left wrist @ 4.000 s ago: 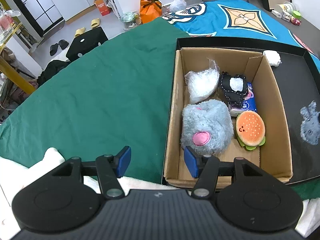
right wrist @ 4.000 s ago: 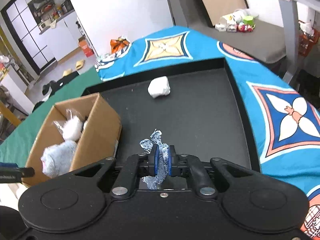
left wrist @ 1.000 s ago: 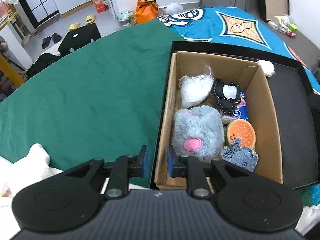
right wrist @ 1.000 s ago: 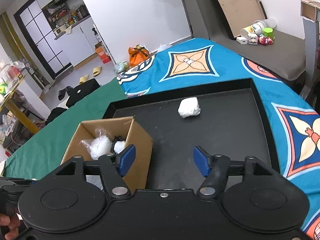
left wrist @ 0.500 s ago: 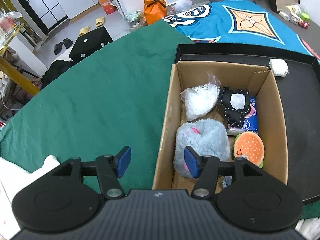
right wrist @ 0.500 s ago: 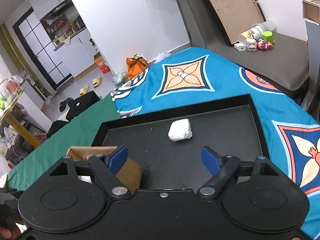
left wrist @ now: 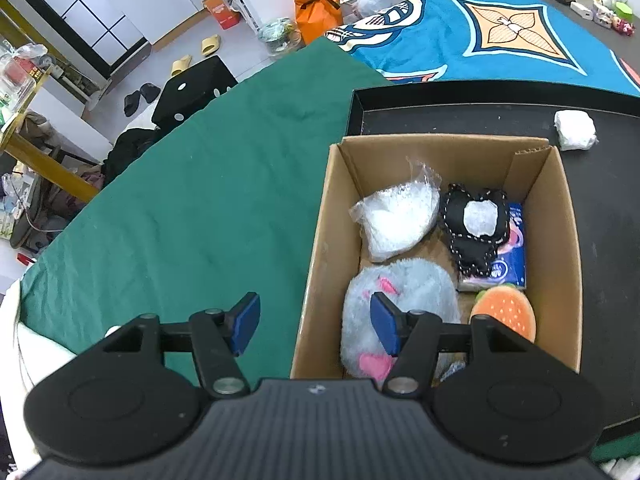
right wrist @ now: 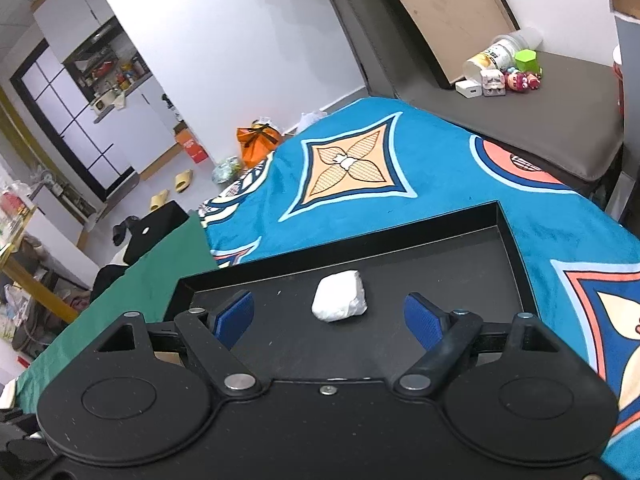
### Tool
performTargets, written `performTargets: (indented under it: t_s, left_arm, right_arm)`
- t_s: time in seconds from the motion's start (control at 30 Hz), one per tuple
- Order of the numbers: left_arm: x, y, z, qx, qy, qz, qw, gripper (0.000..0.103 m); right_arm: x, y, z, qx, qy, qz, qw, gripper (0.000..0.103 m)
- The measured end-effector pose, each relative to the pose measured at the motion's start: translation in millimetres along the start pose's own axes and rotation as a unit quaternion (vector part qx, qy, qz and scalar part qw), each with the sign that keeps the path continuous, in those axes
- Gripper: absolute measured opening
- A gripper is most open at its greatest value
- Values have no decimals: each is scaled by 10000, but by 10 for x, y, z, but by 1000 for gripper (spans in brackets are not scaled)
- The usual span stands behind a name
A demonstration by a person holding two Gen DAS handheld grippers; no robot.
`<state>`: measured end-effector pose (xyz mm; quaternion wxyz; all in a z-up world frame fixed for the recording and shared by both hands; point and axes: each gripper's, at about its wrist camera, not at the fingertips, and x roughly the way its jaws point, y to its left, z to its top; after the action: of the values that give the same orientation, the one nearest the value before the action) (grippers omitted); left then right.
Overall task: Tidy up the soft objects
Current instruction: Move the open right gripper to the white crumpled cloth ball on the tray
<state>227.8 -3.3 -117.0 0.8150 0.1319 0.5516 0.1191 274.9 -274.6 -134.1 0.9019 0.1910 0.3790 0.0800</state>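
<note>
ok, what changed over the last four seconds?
The right gripper let go of the denim scrap, which went from the black tray into the cardboard box; its jaws have just been opening, empty, lined up on the white wad. The left gripper closed, then reopened, empty. The wad and the box's other toys stayed put.

walls: plain white wall (right wrist: 240, 60)
floor: pale floor (left wrist: 248, 46) with yellow slippers (left wrist: 211, 44)
furniture: white cabinets (left wrist: 132, 4), black cube stool (left wrist: 192, 92)
door: black-framed glass panels (right wrist: 68, 128)
</note>
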Motion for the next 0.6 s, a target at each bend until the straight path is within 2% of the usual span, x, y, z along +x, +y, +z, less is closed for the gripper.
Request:
performTargets:
  t_s: [0.17, 0.4, 0.6]
  left_arm:
    - [56, -99, 57, 70, 52, 78, 9999, 62]
    - [128, -185, 118, 325, 112, 199, 9992, 64]
    - [205, -148, 186, 252, 161, 256, 9992, 64]
  right_arm:
    - [208, -45, 32, -10, 20, -36, 10000, 82]
    - [509, -148, -88, 12, 76, 9, 10000, 82]
    - [666, -226, -141, 167, 58, 13, 9998, 82]
